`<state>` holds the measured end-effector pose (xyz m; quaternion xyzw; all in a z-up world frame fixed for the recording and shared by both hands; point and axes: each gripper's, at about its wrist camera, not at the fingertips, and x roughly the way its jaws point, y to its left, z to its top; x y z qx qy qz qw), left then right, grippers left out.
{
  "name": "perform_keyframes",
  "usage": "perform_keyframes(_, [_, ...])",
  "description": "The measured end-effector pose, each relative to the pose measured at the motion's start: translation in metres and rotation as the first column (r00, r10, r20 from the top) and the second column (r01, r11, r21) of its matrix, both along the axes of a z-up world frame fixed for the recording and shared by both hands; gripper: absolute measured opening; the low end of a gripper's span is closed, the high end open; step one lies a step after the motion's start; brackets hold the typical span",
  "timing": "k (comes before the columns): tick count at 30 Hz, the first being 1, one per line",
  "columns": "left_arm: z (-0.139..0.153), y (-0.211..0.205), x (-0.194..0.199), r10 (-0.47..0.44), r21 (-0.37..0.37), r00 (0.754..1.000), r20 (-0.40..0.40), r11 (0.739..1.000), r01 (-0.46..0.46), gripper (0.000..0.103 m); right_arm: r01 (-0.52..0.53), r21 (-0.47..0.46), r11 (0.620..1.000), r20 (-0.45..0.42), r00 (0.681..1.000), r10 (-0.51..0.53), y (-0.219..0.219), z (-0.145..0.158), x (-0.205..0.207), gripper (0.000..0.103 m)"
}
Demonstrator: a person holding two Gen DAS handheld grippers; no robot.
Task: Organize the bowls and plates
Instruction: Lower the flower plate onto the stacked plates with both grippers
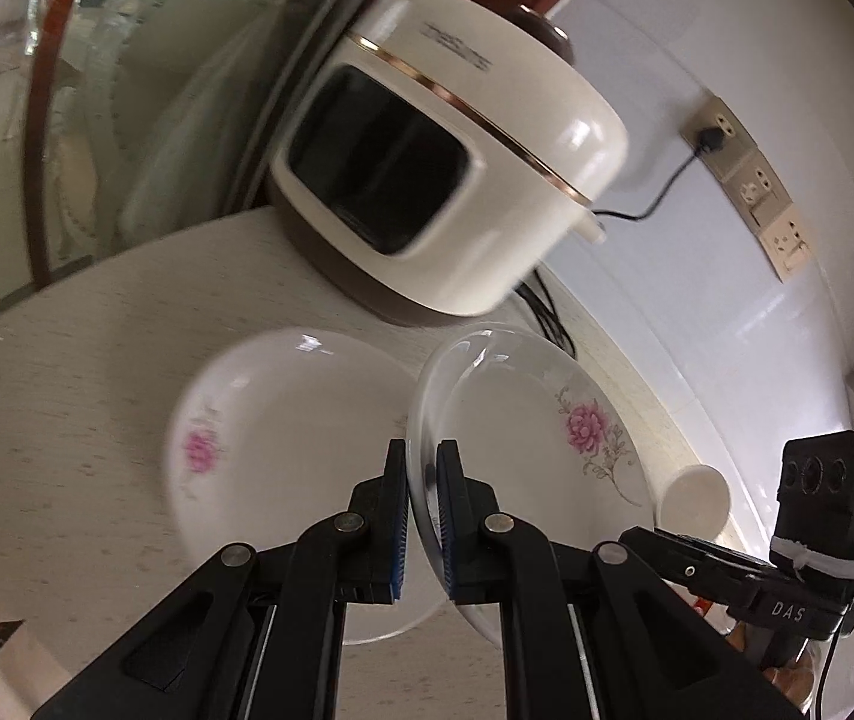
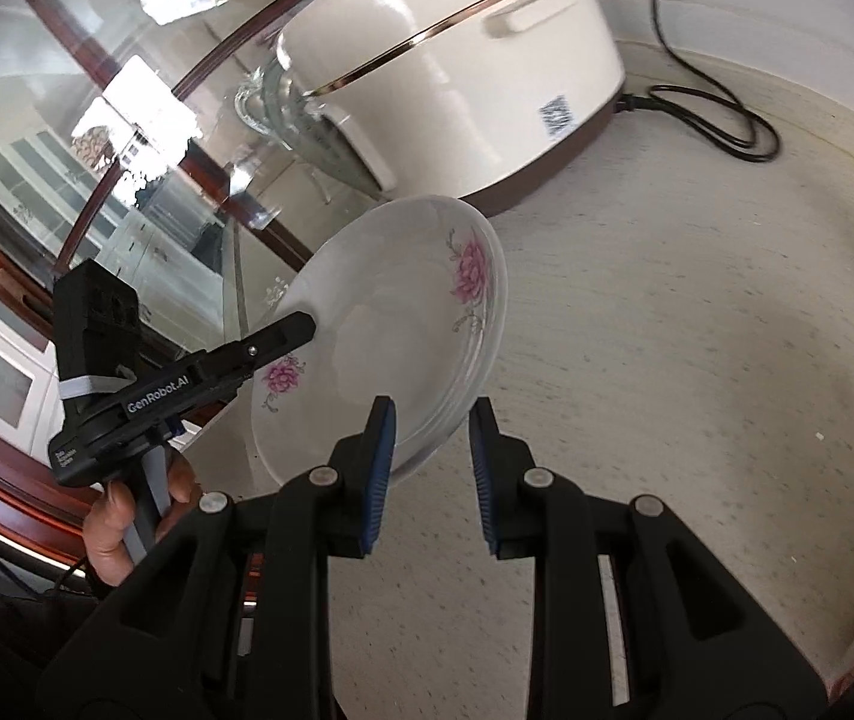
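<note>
The left claw (image 1: 422, 516) pinches the near rim of a flowered plate (image 1: 547, 438), holding it tilted above the worktop (image 1: 67, 396); a second plate (image 1: 283, 444) lies flat just beside. The right claw (image 2: 432, 474), part spread and holding nothing, hangs near the raised plate's edge. A thin rim grip could slip, chipping both plates. The rice cooker (image 1: 457, 180) and glass cabinet door (image 2: 97, 150) crowd the far side; open worktop lies right.

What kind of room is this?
Most likely a home kitchen or dining area: a rice cooker sits plugged in on the counter, beside flowered plates and a glass-fronted cabinet.
</note>
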<state>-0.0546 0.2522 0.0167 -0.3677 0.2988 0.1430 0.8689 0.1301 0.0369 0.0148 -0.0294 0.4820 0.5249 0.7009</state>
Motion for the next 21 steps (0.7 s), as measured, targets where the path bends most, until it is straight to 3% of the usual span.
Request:
perform_keyframes(7, [-0.005,0.019,-0.016,0.085,0.041,0.996,-0.031,0.996,-0.083,0.009,-0.069,0.004,0.998,0.016,0.997,0.069,0.035,-0.015,-0.009,0.029])
perform_keyframes(16, [-0.021,0.028,-0.026,0.129,0.071,0.989,-0.068,0.99,-0.124,0.009,-0.125,-0.021,0.992,0.063,0.99,0.126,0.061,-0.036,-0.018,0.029])
perform_keyframes(21, [-0.019,0.021,-0.025,0.128,0.095,0.99,-0.06,0.988,-0.122,0.009,-0.125,-0.081,0.989,0.147,0.98,0.136,0.069,-0.033,-0.025,0.029])
